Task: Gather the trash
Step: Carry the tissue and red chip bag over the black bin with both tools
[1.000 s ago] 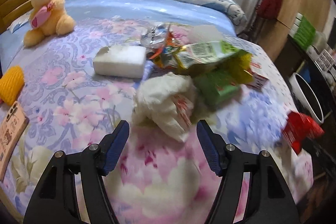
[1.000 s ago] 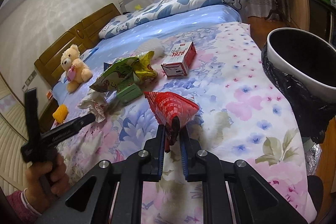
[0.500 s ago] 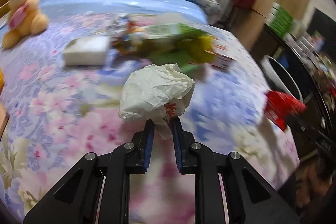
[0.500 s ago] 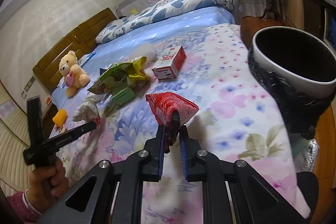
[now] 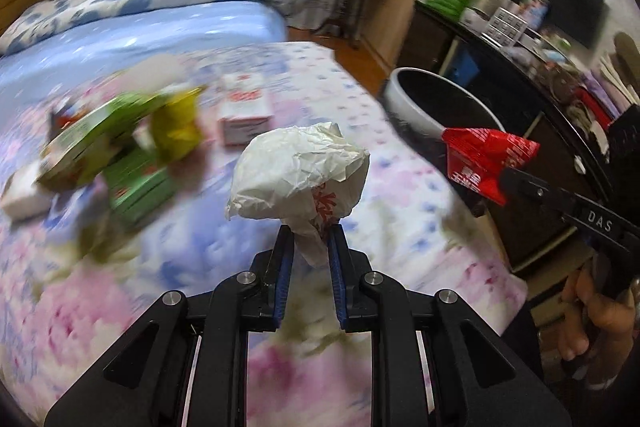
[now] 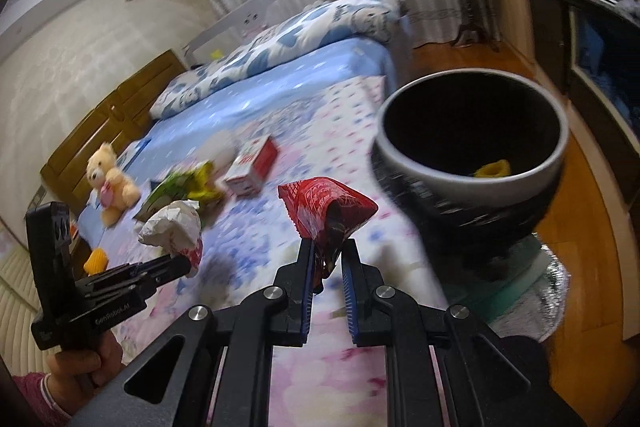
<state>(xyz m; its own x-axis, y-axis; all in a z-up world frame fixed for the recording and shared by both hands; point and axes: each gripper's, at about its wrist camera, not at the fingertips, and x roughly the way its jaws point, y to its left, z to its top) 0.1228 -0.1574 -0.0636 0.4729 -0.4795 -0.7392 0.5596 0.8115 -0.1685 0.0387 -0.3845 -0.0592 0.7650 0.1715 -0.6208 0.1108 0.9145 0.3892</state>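
Note:
My left gripper is shut on a crumpled white paper wrapper and holds it clear above the flowered bedspread. That wrapper and the left gripper also show in the right wrist view at the left. Pinched in my right gripper is a red snack packet, lifted over the bed's edge near the bin. The packet hangs beside the bin's rim in the left wrist view. The bin has a black liner and a yellow scrap inside.
More litter lies on the bed: a green and yellow bag, a green box, a red-and-white carton. A teddy bear and a yellow object sit further off. A dark cabinet stands behind the bin.
The left gripper closed on the white wrapper, lifted it and swung right toward the bin. The right gripper carried the red packet closer to the bin.

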